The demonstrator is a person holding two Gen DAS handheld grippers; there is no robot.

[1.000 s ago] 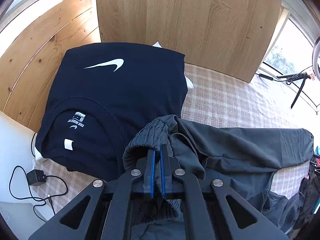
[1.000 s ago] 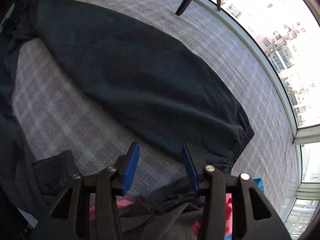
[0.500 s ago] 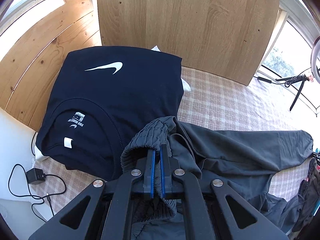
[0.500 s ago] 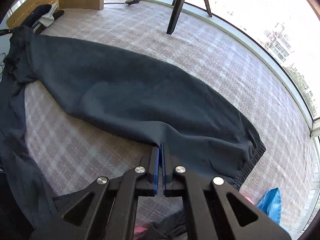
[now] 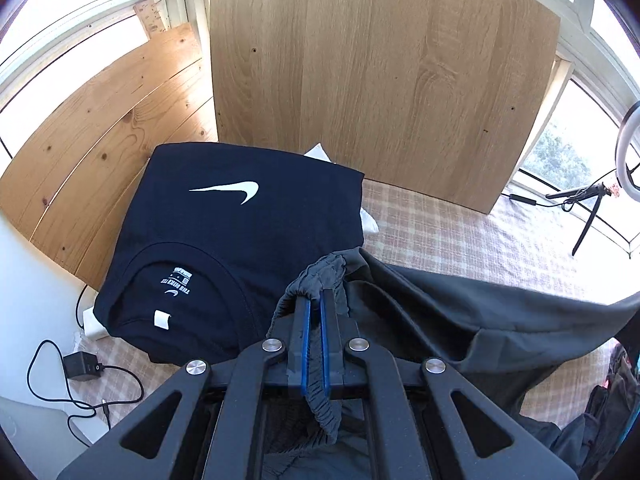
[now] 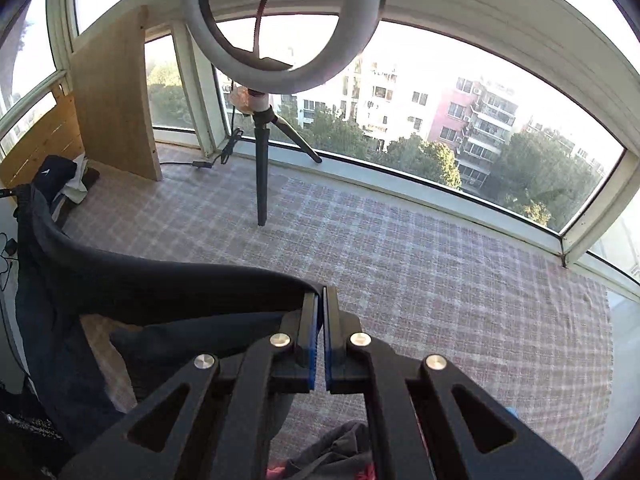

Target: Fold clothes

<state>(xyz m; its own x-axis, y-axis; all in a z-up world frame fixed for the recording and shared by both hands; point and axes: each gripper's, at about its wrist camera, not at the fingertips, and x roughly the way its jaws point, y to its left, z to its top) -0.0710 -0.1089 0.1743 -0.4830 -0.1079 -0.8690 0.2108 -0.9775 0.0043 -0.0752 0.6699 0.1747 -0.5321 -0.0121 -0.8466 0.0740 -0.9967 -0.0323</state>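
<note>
Dark grey trousers [image 5: 472, 312] hang stretched between my two grippers above the checked mat. My left gripper [image 5: 315, 300] is shut on the elastic waistband [image 5: 320, 274], which bunches over the fingertips. My right gripper [image 6: 321, 300] is shut on an edge of the trouser leg [image 6: 168, 286], lifted off the mat; the cloth sweeps away to the left. A folded navy T-shirt [image 5: 236, 248] with a white swoosh lies flat beyond the left gripper.
Wooden boards [image 5: 384, 72] lean against the window behind the T-shirt. A ring light on a tripod [image 6: 262, 152] stands on the checked mat [image 6: 440, 264]. A charger and cable [image 5: 82, 366] lie at the left. More clothes [image 6: 332, 456] lie under the right gripper.
My right gripper closed on the trouser leg edge and lifted it off the mat, tilting up toward the window. My left gripper kept its hold on the waistband and rose a little.
</note>
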